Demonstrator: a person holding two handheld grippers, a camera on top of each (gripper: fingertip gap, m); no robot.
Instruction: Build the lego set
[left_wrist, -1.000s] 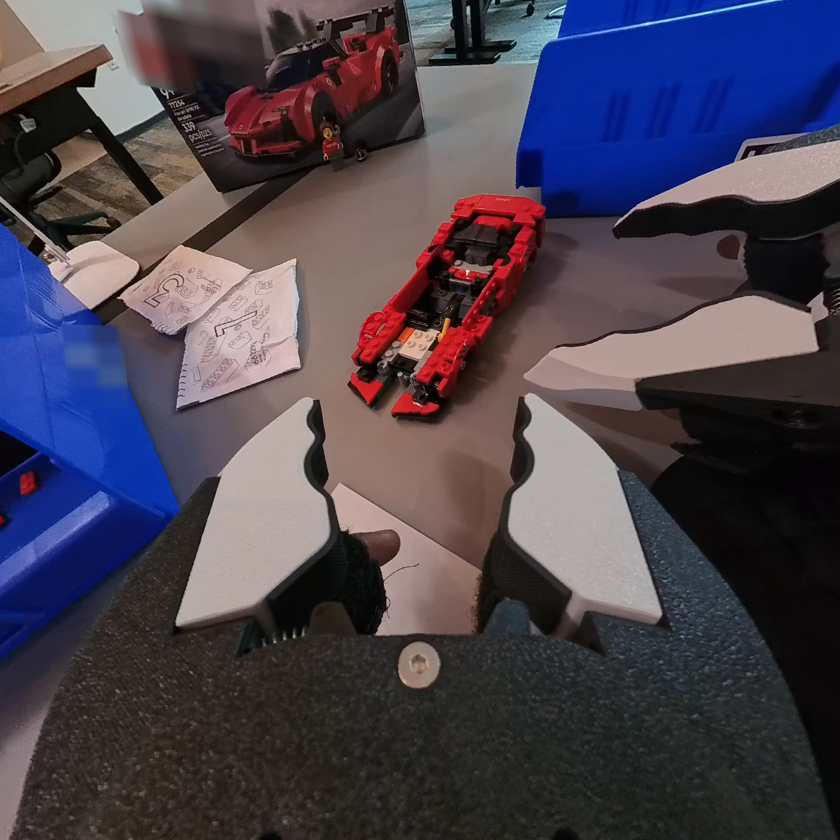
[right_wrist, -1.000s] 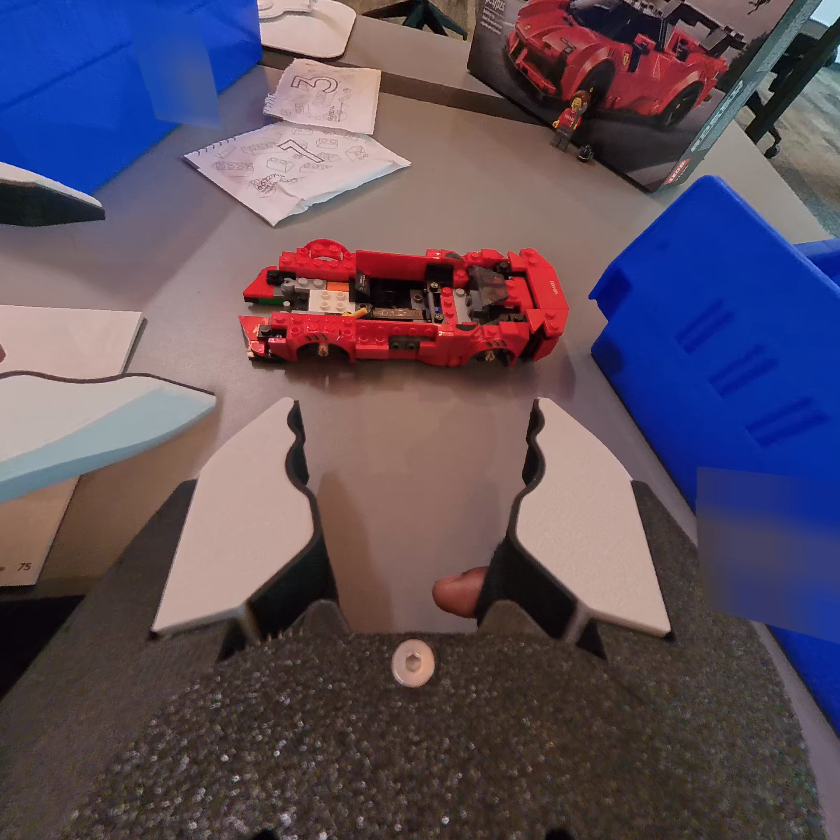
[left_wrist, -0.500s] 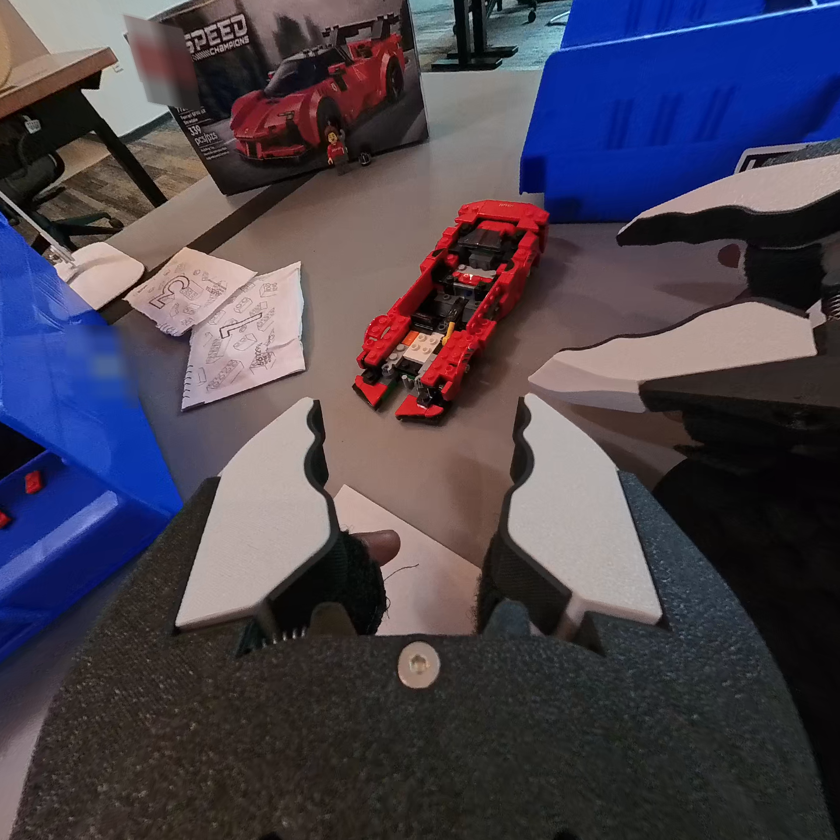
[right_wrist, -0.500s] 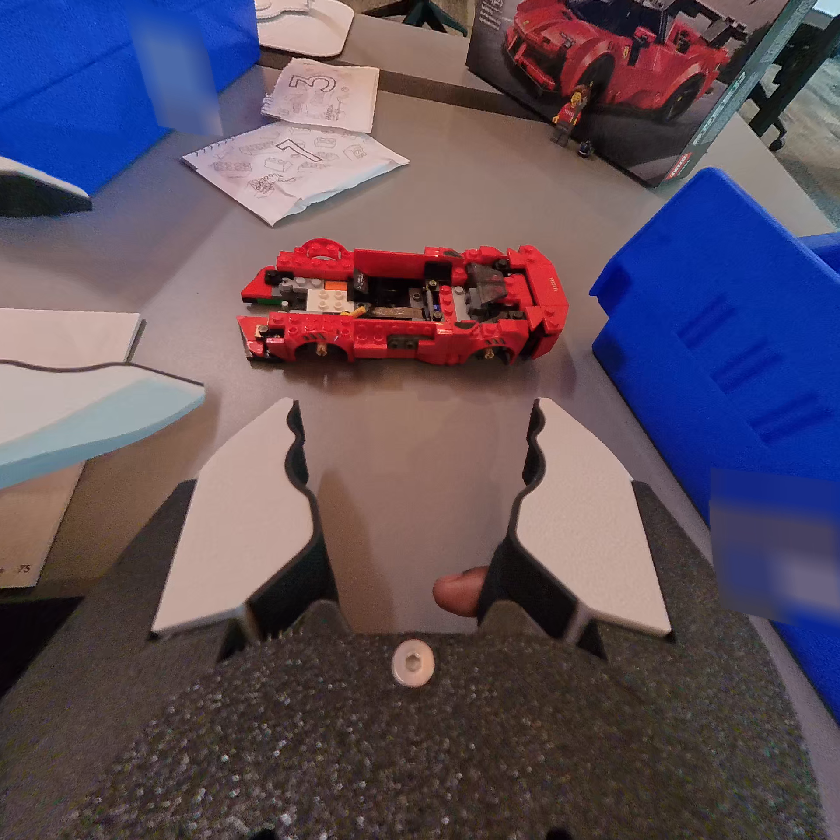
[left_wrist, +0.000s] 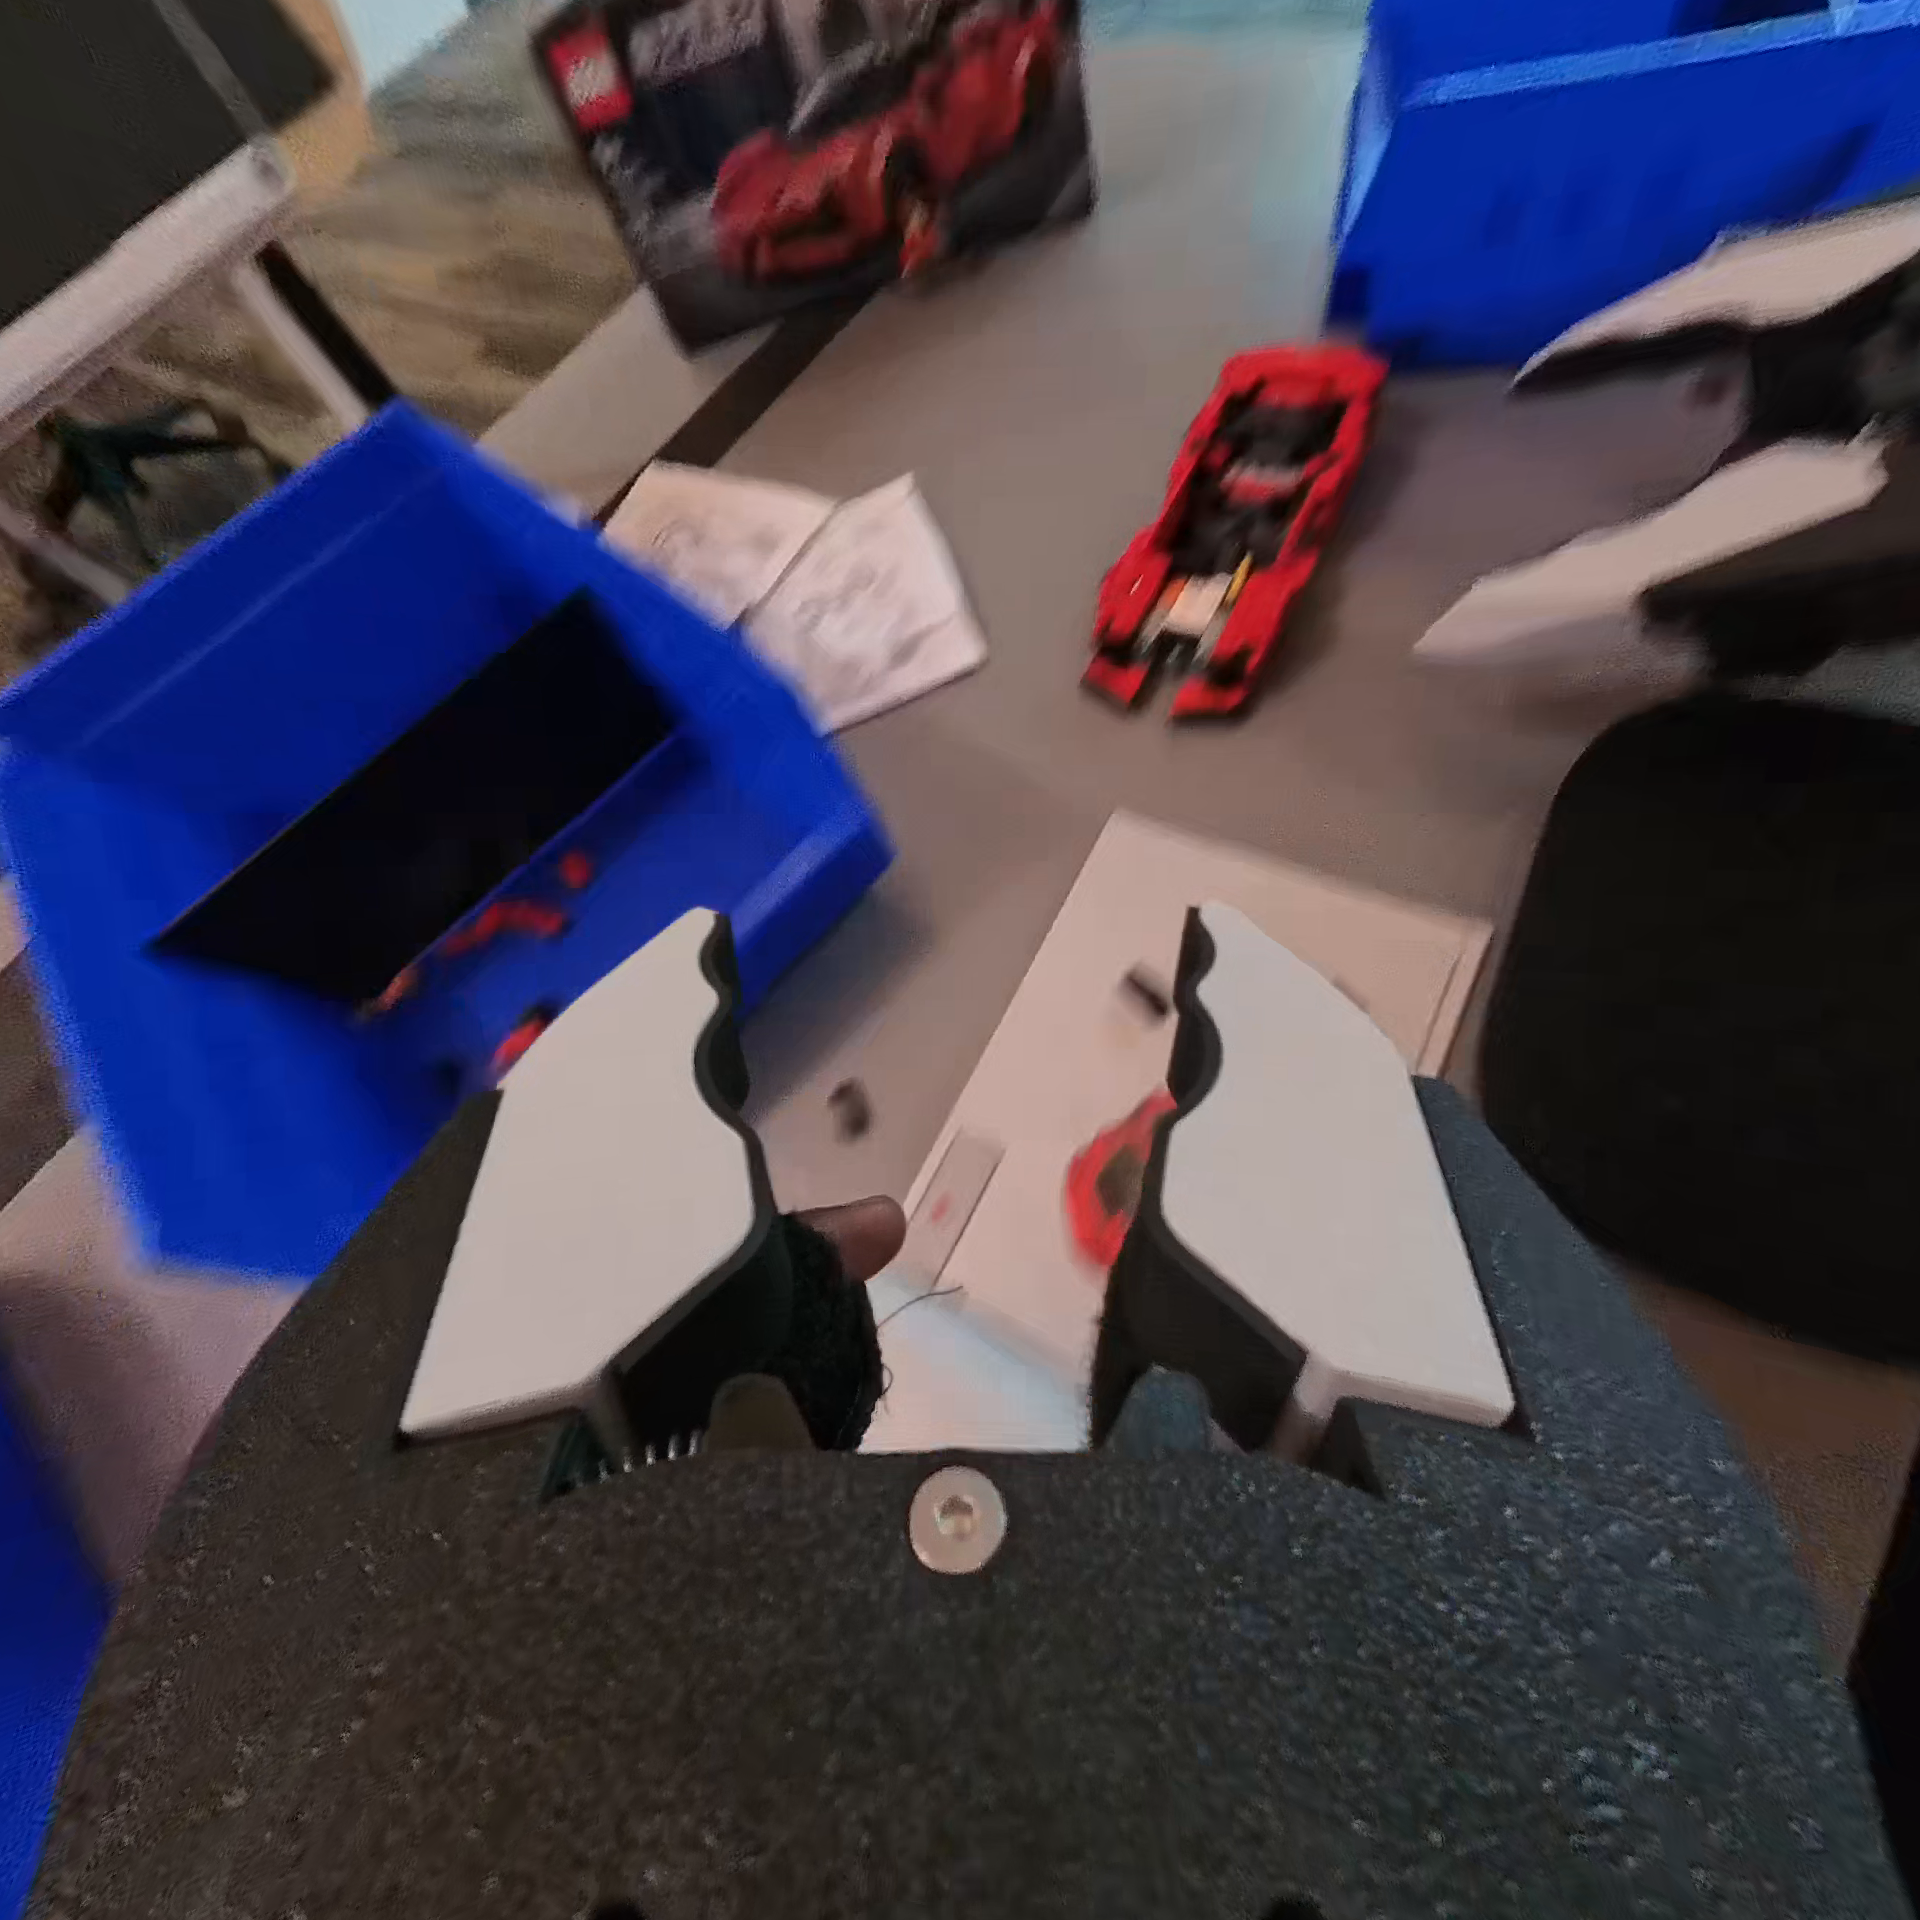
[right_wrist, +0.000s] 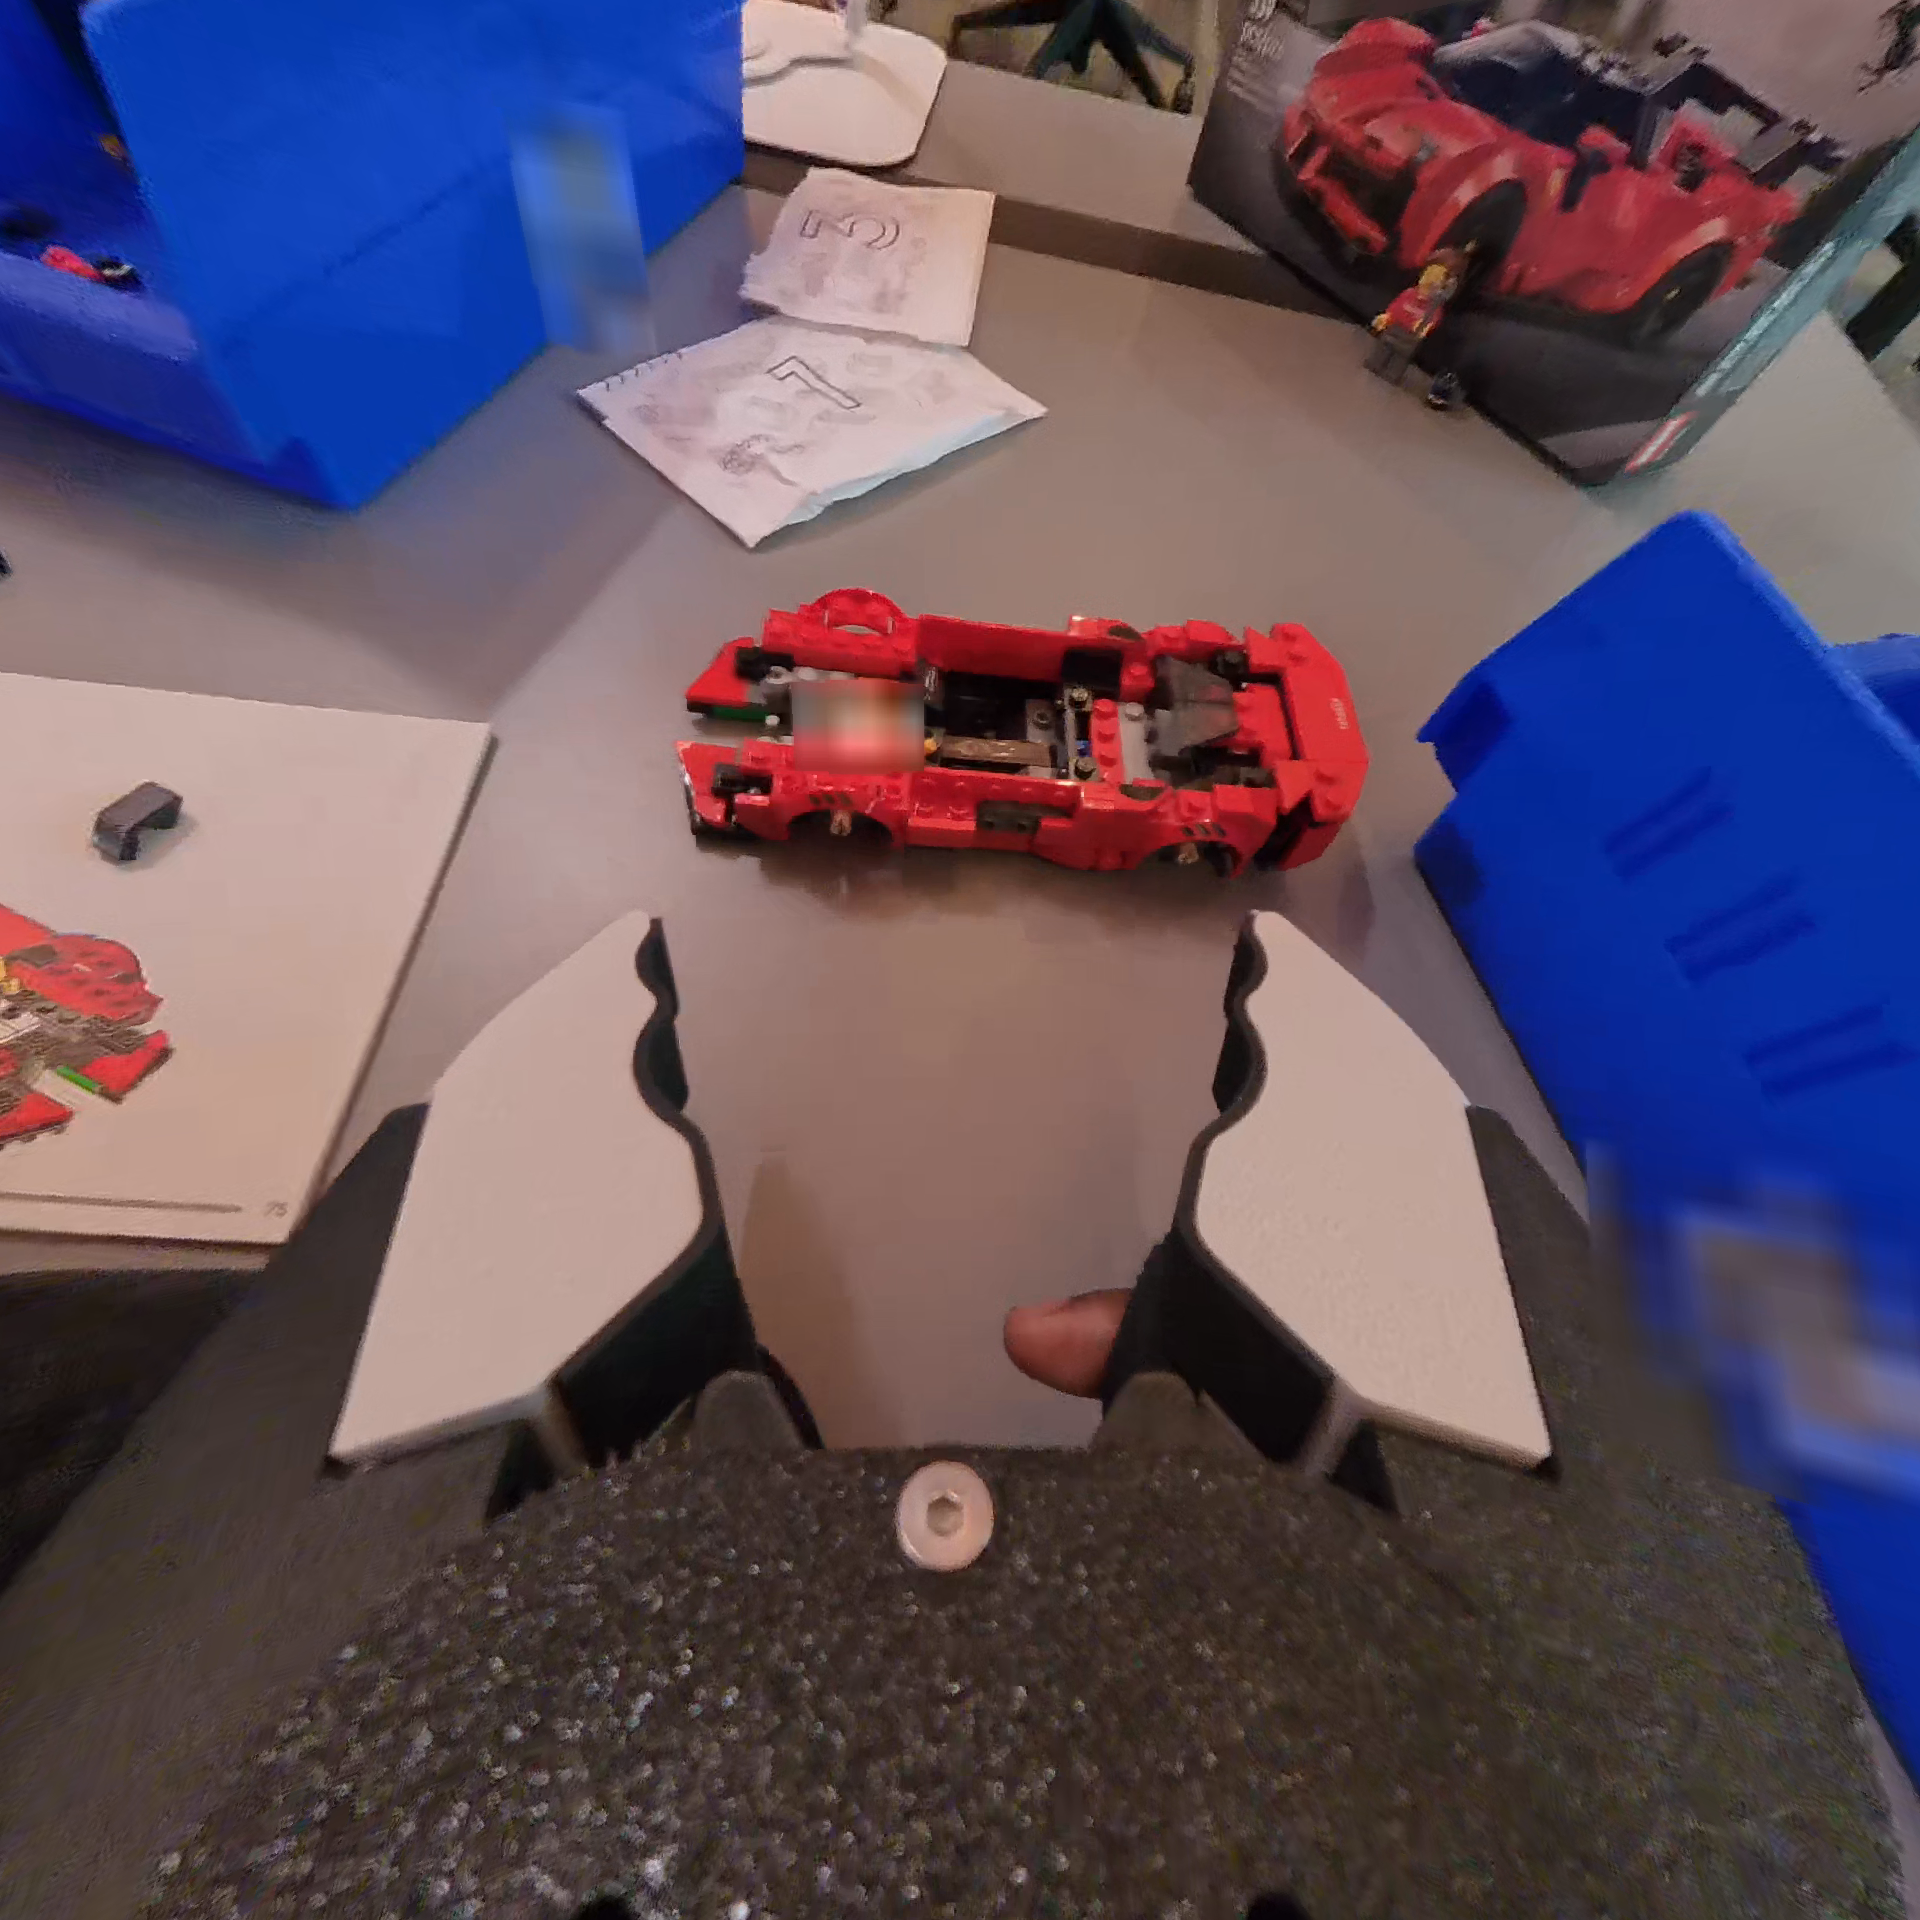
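Half-built red brick car chassis (right_wrist: 1023, 743) sits mid-table w/o roof or wheels; approx half left, I'd judge. Left gripper (left_wrist: 956, 1023) and right gripper (right_wrist: 945, 1023) both spread, empty. Small dark loose piece (right_wrist: 135, 821) left of car, on open white instruction booklet (right_wrist: 312, 935).

Even, moderately dim indoor light with soft shadows; left wrist view heavily motion-blurred throughout, right wrist view sharp centrally, smeared on the blue bin (right_wrist: 1704, 935) at right; wide-angle edge bending in both.

Glossy plastic car (right_wrist: 1023, 743); smooth matt table (right_wrist: 1143, 499); crumpled paper bags (right_wrist: 810, 421).
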